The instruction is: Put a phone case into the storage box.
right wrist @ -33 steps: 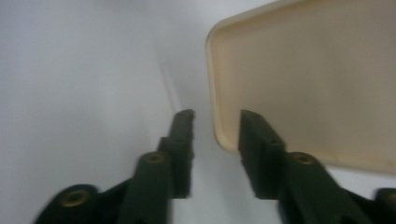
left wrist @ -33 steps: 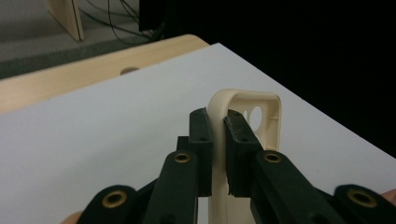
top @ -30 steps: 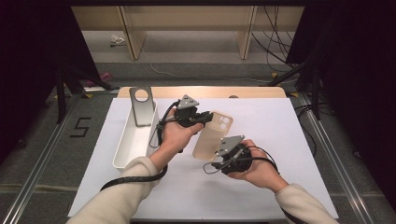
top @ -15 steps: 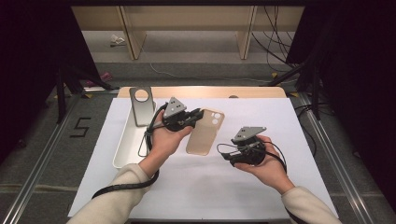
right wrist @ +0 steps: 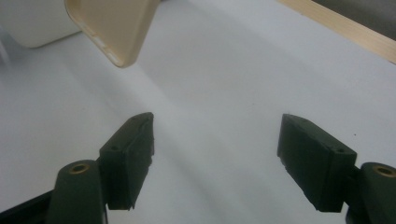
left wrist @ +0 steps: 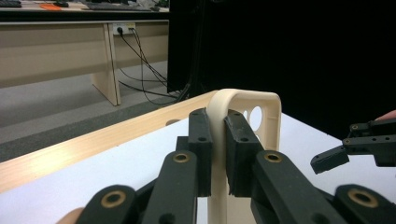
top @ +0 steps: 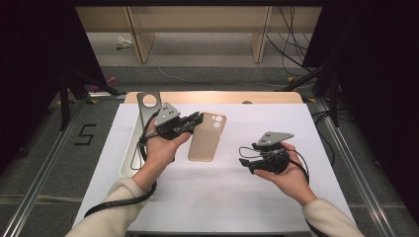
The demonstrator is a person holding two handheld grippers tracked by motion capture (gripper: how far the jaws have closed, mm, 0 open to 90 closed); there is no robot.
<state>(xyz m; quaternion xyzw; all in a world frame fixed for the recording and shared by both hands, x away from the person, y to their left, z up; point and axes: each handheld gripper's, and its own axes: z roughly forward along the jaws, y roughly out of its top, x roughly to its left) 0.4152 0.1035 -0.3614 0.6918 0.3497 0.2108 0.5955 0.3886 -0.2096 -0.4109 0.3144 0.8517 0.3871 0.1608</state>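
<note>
Two hand-held grippers over a white table [top: 296, 128]. High view: the left gripper [top: 196, 120] holds a beige phone case [top: 207, 138] by one long edge near its camera-cutout end, the case above the sheet beside a cream tray [top: 129, 158]; whether its lower end touches the sheet cannot be told. The right gripper [top: 245, 157] lies well apart to the right. Left gripper view: both pads clamp the case's rim [left wrist: 219, 121], a contact the high view leaves too small to read. Right gripper view: jaws wide apart, having just been opening, nothing between them; the case's corner [right wrist: 119, 32] is cut off at the frame's top. A dark stand [top: 147, 106] behind the tray is partly hidden by the left gripper.
</note>
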